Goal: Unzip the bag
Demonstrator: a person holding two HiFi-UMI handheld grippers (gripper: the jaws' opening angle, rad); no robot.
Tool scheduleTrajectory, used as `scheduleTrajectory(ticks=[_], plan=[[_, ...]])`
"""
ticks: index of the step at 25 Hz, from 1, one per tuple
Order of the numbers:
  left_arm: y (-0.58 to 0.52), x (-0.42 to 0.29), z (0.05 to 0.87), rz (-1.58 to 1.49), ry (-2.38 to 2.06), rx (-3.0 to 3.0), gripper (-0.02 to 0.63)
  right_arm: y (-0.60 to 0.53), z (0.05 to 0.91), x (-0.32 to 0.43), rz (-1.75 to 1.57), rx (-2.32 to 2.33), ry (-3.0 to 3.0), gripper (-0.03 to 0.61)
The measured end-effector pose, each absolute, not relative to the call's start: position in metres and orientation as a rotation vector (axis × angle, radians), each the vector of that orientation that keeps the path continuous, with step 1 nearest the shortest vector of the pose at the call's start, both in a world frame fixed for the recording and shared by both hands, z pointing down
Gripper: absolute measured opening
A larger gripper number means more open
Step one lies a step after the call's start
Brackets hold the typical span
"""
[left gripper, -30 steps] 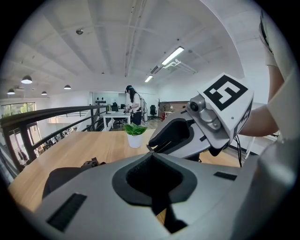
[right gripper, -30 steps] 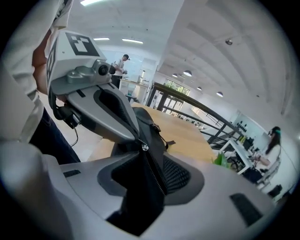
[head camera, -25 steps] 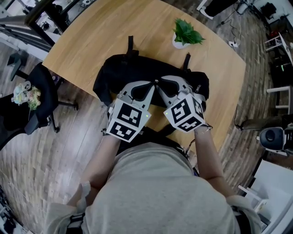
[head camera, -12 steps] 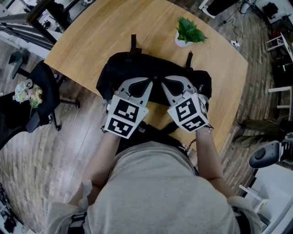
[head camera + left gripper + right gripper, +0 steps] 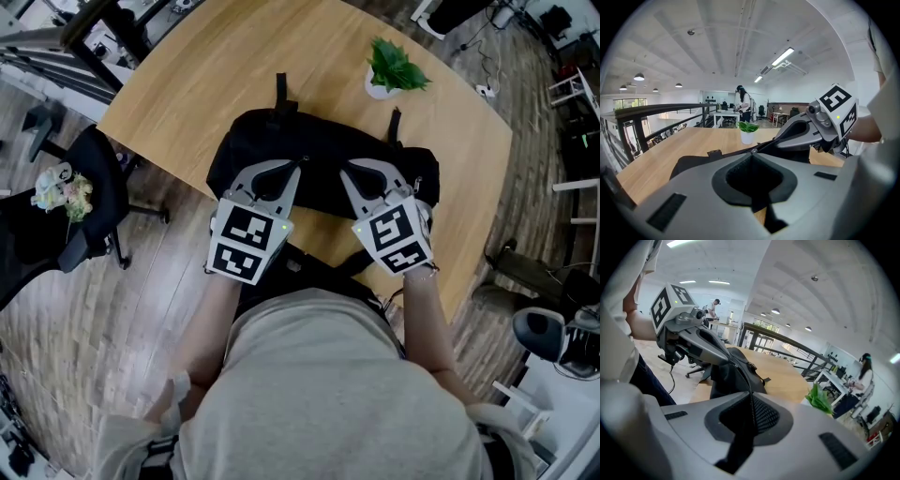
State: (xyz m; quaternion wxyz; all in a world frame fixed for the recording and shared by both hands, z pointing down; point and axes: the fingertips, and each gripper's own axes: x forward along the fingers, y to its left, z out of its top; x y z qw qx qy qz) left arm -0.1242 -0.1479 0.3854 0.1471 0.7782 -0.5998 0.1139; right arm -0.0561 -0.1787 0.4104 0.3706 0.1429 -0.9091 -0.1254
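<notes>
A black bag (image 5: 319,150) lies on the wooden table (image 5: 206,84) near its front edge. Both grippers rest on its top, tips pointing at each other. My left gripper (image 5: 298,169) is shut, with a small metal zip pull pinched at its tip (image 5: 752,152). My right gripper (image 5: 343,172) has just been closing and now pinches the zip line (image 5: 750,380) of the bag. In the right gripper view the zip runs taut from my right gripper (image 5: 750,398) up to the left gripper (image 5: 727,363). The bag's inside is hidden.
A small potted plant (image 5: 394,70) stands on the table behind the bag, right of centre. The bag's straps (image 5: 280,89) trail towards the far side. An office chair (image 5: 89,187) stands on the floor left of the table. The person's body is close against the front edge.
My left gripper has slid to the left along the bag's top, away from the right one, so the gap between the tips has widened. The right gripper has stayed put.
</notes>
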Motion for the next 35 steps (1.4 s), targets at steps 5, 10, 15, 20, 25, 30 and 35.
scheduleTrajectory(ticks=[5, 10, 15, 20, 25, 30, 35], plan=[[-0.143, -0.135, 0.387, 0.334, -1.739, 2.222, 0.019, -0.18, 0.411, -0.055, -0.298, 0.398, -2.332, 0.031], [-0.135, -0.153, 0.392, 0.34, -1.764, 2.183, 0.02, -0.181, 0.41, -0.054, -0.242, 0.425, -2.348, 0.029], [-0.132, -0.159, 0.392, 0.329, -1.768, 2.173, 0.02, -0.18, 0.411, -0.055, -0.237, 0.434, -2.346, 0.031], [-0.132, -0.163, 0.391, 0.301, -1.798, 2.144, 0.02, -0.182, 0.409, -0.058, -0.224, 0.453, -2.347, 0.031], [-0.127, -0.174, 0.396, 0.304, -1.822, 2.101, 0.02, -0.183, 0.41, -0.056, -0.221, 0.462, -2.345, 0.031], [-0.121, -0.197, 0.401, 0.314, -1.874, 2.039, 0.02, -0.185, 0.409, -0.056, -0.222, 0.469, -2.342, 0.029], [-0.116, -0.216, 0.404, 0.314, -1.909, 1.992, 0.021, -0.185, 0.409, -0.057, -0.219, 0.47, -2.346, 0.029]])
